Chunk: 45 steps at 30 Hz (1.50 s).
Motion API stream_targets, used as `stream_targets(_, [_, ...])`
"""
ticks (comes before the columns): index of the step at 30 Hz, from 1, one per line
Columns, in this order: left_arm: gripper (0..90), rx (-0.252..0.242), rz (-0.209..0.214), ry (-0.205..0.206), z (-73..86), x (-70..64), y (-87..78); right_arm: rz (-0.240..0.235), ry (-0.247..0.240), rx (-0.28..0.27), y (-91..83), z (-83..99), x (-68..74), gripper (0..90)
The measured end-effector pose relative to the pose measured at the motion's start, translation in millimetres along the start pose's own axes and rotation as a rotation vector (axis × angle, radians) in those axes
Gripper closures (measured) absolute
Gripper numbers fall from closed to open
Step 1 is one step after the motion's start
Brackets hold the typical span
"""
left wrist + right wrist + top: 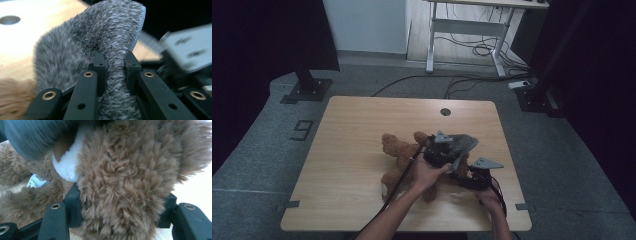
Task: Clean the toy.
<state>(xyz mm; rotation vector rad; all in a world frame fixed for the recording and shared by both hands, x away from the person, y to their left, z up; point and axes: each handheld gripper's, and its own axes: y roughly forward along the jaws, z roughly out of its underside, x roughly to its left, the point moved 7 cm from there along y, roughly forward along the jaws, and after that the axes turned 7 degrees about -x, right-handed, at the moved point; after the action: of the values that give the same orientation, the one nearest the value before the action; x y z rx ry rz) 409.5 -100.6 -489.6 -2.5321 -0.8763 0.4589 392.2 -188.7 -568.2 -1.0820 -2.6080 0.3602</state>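
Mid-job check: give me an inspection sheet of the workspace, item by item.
Surface: wooden table, round hole near far edge.
Job's things: brown teddy bear lying on table; grey fuzzy cloth lifted over it.
Clutter: nothing seen.
Grippers: left gripper shut on the cloth; right gripper clamped around a furry part of the bear.
Cables: black cable trails from left gripper; more on floor.
Surroundings: white desk frame, dark curtains.

Left claw (455, 150) clamped shut, right claw (463, 179) clamped wider, close together, forearms angled inward.
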Motion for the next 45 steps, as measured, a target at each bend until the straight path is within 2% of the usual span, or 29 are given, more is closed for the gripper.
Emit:
stream_targets(2, [75.9,-0.009,-0.009,-0.009,3.1,2.4,3.0,0.006,-0.002,0.006,0.7,1.1,-0.2,39.6])
stream_targets(7, [76.0,-0.012,-0.043,-0.010,3.4,12.0,-5.2,0.010,-0.010,0.003,1.7,0.7,0.5,39.8])
stream_targets(9, [75.9,-0.019,-0.063,-0.026,4.1,22.1,-12.1,0.011,-0.013,0.004,1.7,0.7,0.7,39.7])
stream_targets(11, [75.9,-0.022,-0.074,-0.033,4.8,26.1,-14.4,0.011,-0.012,0.004,1.6,0.7,0.8,39.8])
stream_targets(13, [76.0,-0.022,-0.107,-0.033,7.3,36.5,-19.8,0.012,-0.012,0.003,1.6,0.9,0.6,39.7])
stream_targets(15, [76.2,-0.013,-0.132,-0.041,13.3,48.0,-26.2,0.005,0.004,0.003,0.8,1.6,-0.4,39.7])
stream_targets(18, [76.3,-0.035,-0.118,-0.079,23.1,62.4,-39.9,0.001,0.009,-0.002,1.0,1.6,-0.9,39.7])
stream_targets(21, [76.3,-0.059,-0.125,-0.088,25.8,69.6,-52.8,0.000,0.010,0.000,1.1,1.6,-0.5,39.7])
stream_targets(24, [76.2,-0.072,-0.152,-0.091,27.3,79.7,-66.9,0.002,0.009,0.002,0.6,1.9,-0.2,39.7])
stream_targets(27, [76.3,-0.077,-0.192,-0.102,30.6,96.0,-82.1,0.002,0.012,0.001,0.5,2.0,-0.2,39.7])
stream_targets(33, [76.0,-0.079,-0.238,-0.184,49.0,133.9,-112.1,0.002,0.016,0.000,0.6,2.1,-0.6,39.7])
stream_targets(36, [76.0,-0.076,-0.267,-0.211,62.1,148.6,-125.2,0.002,0.018,0.000,0.6,2.1,-0.6,39.7])
stream_targets(37, [76.0,-0.070,-0.286,-0.225,71.4,156.9,-132.6,0.003,0.019,-0.004,0.9,2.0,-0.6,39.7])
stream_targets(45, [76.0,-0.047,-0.323,-0.246,93.3,172.6,-146.8,0.006,0.024,-0.007,1.5,2.0,-0.4,39.7])
